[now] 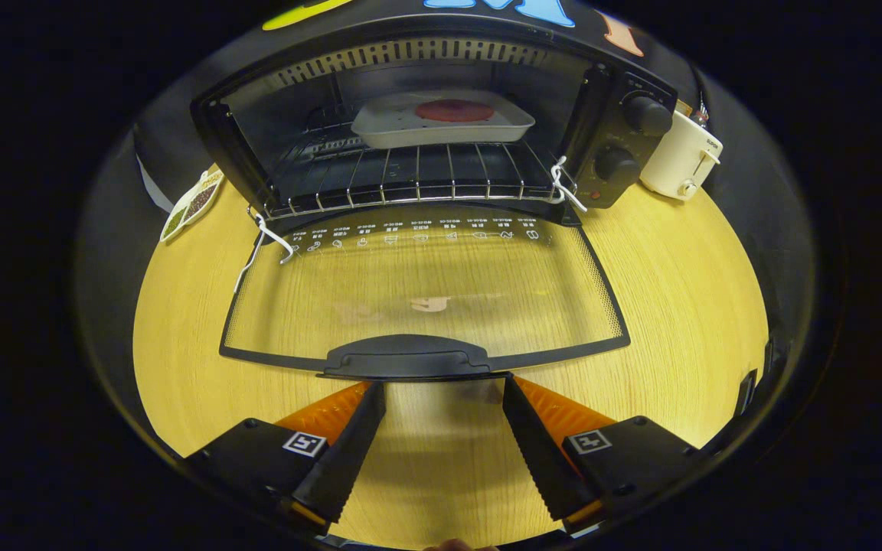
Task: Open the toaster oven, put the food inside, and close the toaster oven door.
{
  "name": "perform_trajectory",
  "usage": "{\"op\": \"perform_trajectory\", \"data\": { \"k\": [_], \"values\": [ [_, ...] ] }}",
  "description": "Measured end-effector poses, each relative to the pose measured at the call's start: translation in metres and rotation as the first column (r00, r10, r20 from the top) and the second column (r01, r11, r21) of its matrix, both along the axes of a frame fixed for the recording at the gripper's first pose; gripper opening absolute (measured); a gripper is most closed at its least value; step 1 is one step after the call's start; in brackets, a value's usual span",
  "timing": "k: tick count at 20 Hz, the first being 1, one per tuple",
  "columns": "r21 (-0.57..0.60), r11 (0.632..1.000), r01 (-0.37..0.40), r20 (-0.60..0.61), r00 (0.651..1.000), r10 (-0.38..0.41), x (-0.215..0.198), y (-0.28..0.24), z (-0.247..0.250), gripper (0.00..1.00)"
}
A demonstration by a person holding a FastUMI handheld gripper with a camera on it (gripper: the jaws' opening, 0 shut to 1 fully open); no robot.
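I'm looking down at a light wood-grain table (663, 306), pretty evenly lit with a soft shadow near my end. Black cloth wall (747, 138) wraps around behind it. There's a little white toaster (682, 161) sitting at the back right, and a small packet (192, 205) lying near the back left edge.

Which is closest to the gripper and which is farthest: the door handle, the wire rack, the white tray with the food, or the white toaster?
From the open gripper:
1. Door handle, just ahead of the fingertips.
2. Wire rack, beyond the glass door.
3. White tray, deeper on the rack.
The white toaster, off right, is too close to call against the tray.
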State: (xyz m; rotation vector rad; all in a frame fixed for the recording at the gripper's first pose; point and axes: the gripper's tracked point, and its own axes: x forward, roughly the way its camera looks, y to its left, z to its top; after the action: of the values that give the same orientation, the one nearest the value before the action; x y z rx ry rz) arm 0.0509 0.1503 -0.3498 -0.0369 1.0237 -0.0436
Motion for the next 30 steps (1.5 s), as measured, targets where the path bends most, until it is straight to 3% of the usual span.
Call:
{"op": "perform_trajectory", "data": {
  "k": [3, 11, 16, 20, 24, 30],
  "values": [
    [0.020, 1.000, 0.009, -0.025, 1.000, -0.008, -0.003, 0.001, 0.007, 0.99],
    [-0.014, 0.997, -0.071, 0.047, 0.996, 0.071, -0.009, 0.003, 0.048, 0.98],
    [-0.047, 0.989, -0.140, 0.168, 0.975, 0.146, 0.001, 0.006, 0.095, 0.99],
    [0.013, 0.989, -0.144, 0.296, 0.946, 0.134, 0.025, 0.018, 0.150, 0.99],
    [-0.007, 0.989, -0.147, 0.478, 0.869, 0.133, 0.037, 0.006, 0.217, 0.99],
    [-0.010, 0.998, -0.066, 0.719, 0.693, 0.053, 0.009, -0.055, 0.329, 0.98]
  ]
}}
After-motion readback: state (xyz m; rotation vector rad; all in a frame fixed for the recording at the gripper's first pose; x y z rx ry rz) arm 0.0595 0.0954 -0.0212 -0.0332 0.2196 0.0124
